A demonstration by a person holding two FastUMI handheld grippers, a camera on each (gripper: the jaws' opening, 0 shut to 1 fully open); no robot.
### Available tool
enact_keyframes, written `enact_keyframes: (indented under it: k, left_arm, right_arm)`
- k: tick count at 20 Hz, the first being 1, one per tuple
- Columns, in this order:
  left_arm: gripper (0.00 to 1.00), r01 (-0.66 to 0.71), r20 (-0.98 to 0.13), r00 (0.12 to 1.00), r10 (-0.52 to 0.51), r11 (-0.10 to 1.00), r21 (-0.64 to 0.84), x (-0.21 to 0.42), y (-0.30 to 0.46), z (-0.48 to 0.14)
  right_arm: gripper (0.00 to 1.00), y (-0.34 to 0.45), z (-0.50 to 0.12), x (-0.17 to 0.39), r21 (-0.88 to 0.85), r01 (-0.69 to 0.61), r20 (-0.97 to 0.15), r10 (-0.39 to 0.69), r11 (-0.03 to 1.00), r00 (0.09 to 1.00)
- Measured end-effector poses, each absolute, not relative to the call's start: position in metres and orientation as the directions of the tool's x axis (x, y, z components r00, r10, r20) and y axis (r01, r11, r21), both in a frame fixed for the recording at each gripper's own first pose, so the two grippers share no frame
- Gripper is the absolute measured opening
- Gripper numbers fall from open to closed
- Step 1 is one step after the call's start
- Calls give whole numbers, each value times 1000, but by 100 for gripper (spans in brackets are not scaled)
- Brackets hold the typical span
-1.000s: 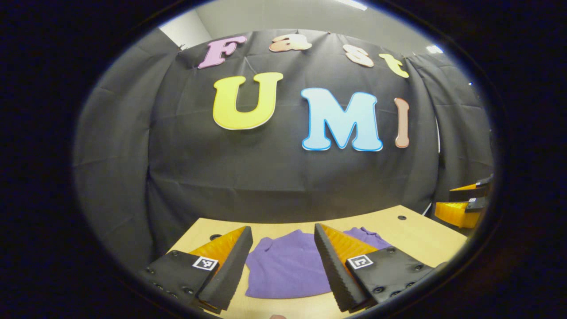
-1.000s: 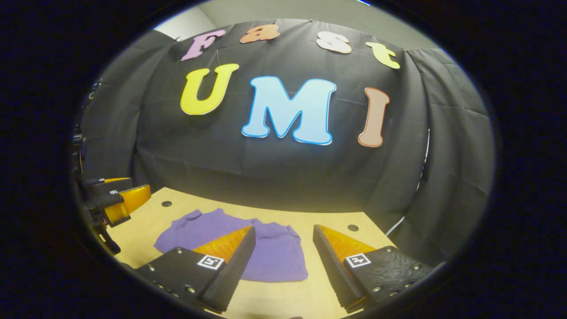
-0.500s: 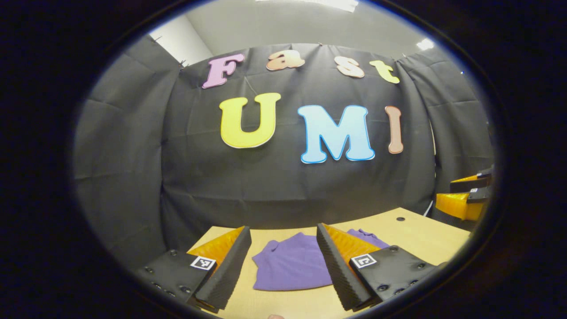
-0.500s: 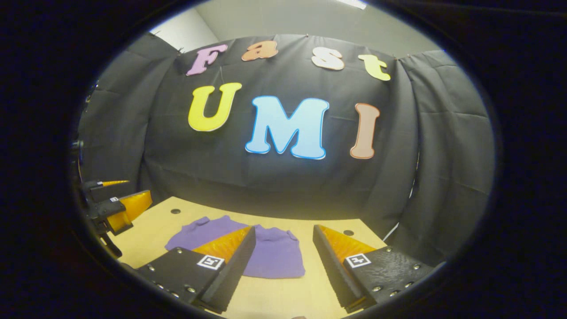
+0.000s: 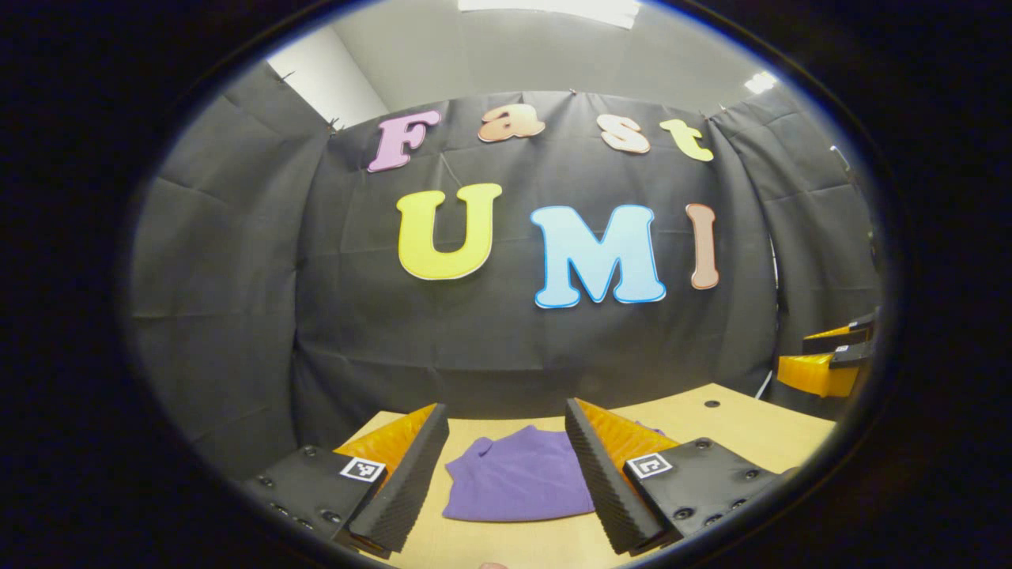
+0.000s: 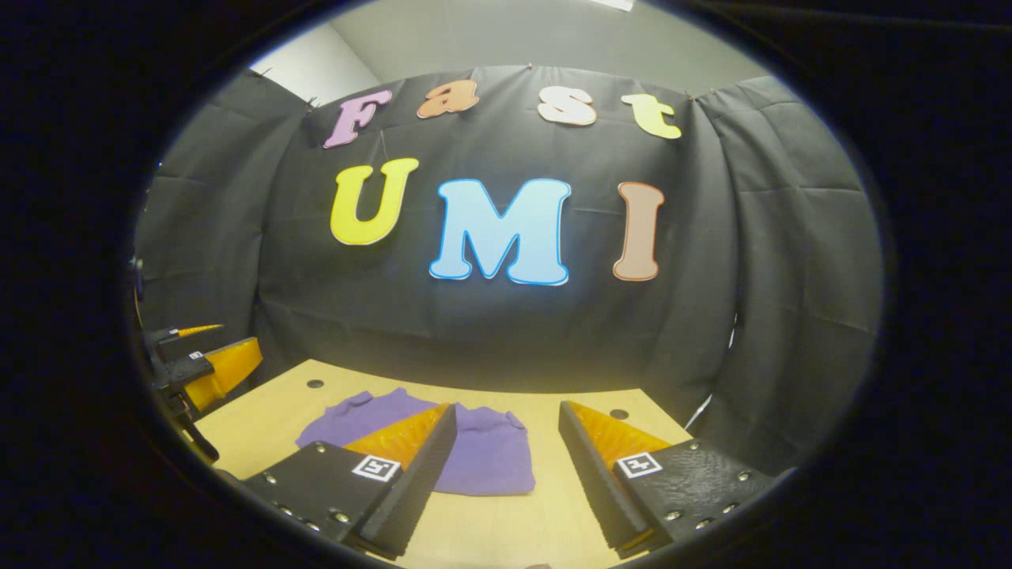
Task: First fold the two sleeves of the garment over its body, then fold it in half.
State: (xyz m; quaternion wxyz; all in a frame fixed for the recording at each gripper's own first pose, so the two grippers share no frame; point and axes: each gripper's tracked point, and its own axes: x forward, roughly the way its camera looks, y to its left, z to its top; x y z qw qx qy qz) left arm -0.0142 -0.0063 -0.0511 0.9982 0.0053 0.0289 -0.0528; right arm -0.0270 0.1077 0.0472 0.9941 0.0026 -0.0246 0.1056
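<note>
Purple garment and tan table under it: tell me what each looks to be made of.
Purple garment: looks like a soft knit fabric, matte, since it lies limp with gentle rumples and no shine; the exact fibre cannot be told. Tan table: looks like wood or a wood-look board, smooth with a slight sheen, pale and even-toned, with small dark round holes in its top.

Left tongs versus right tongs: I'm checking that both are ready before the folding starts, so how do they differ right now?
1. The purple garment lies between the fingers of the left tongs; the gap of the right tongs frames mostly bare table, with the garment off to its left.
2. In the right gripper view the left tongs appear at the far left table edge; in the left gripper view the right tongs appear at the far right.

Shared: both are open, above the table, holding nothing.
</note>
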Motion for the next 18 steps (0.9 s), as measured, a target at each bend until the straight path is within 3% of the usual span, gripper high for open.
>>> enact_keyframes:
  k: [18]
  left_arm:
    - [95, 45, -7, 999, -45, 999, -16, -23, -16, -15]
  right_arm:
    - [84, 96, 83, -14, -69, -213, 188, 222, 975, 957]
